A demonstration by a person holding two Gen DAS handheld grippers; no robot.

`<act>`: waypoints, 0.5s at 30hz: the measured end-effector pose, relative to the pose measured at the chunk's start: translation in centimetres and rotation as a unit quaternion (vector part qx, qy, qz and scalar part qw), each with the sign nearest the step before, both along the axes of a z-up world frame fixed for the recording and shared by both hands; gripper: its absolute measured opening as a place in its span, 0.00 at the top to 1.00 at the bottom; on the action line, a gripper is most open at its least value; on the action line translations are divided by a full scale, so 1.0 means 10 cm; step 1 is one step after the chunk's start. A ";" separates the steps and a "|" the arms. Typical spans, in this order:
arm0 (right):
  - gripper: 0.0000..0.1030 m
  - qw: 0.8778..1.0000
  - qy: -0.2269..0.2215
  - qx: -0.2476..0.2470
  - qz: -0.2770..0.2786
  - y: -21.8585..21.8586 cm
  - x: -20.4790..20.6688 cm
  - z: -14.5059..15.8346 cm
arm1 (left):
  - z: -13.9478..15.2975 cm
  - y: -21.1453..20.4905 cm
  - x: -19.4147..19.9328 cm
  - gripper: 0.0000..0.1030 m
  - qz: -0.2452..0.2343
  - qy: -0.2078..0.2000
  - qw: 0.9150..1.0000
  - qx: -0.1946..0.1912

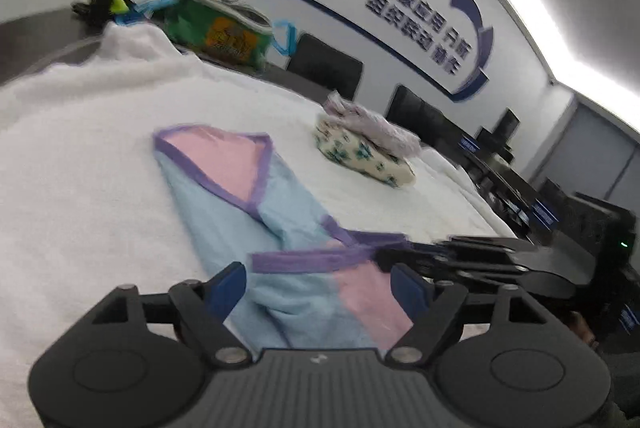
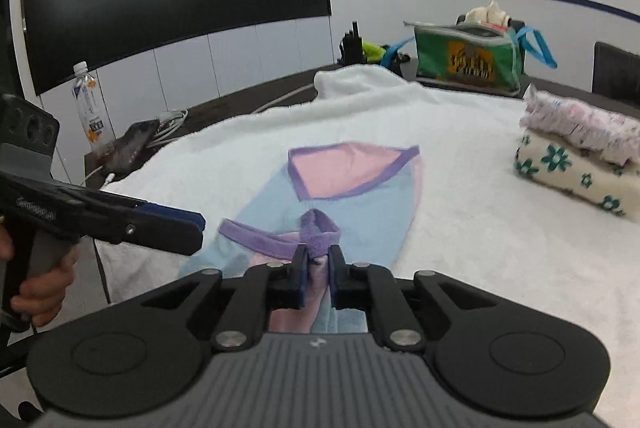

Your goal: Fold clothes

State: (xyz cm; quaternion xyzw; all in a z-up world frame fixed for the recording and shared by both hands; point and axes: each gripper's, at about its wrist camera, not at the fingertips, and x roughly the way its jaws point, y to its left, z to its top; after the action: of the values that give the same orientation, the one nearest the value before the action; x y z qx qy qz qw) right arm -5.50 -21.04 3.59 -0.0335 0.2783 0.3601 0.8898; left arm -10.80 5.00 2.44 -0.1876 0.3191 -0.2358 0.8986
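Observation:
A light blue and pink garment (image 1: 248, 196) with purple trim lies partly folded on the white towel (image 1: 80, 168) that covers the table. My left gripper (image 1: 318, 288) hovers open over the garment's near end, its blue pads (image 1: 228, 288) on either side of the cloth without clamping it. My right gripper (image 2: 318, 262) is shut on a bunched loop of the purple trim (image 2: 318, 228) and holds it slightly raised. In the left wrist view the right gripper (image 1: 382, 254) comes in from the right at that trim. In the right wrist view the left gripper (image 2: 202, 233) enters from the left, held by a hand (image 2: 44, 288).
A stack of folded clothes (image 2: 576, 156), cream floral under lilac print, sits at the right of the towel (image 2: 480, 228). Behind are a green bag (image 2: 464, 56), a radio (image 2: 352, 42), a water bottle (image 2: 90, 104) and a phone (image 2: 132, 144) with cables. Black chairs (image 1: 324, 68) line the far side.

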 end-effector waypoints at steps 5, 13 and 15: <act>0.92 1.000 0.013 0.019 -0.011 0.03 0.09 -0.03 | -0.07 -0.11 0.09 0.70 -0.002 0.007 1.000 -0.012; 0.66 1.000 -0.001 0.002 -0.011 0.07 0.04 -0.03 | -0.14 0.15 -0.03 0.83 0.020 -0.010 0.999 -0.040; 0.64 1.000 -0.026 0.003 -0.009 0.00 -0.02 0.04 | -0.16 0.22 -0.06 0.66 0.025 -0.015 0.998 -0.047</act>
State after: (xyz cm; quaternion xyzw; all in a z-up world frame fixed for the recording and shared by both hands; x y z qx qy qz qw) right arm -5.66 -21.08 3.97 -0.0374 0.2539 0.3517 0.9003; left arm -11.39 7.17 0.83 -0.2342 0.2897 -0.2304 0.8990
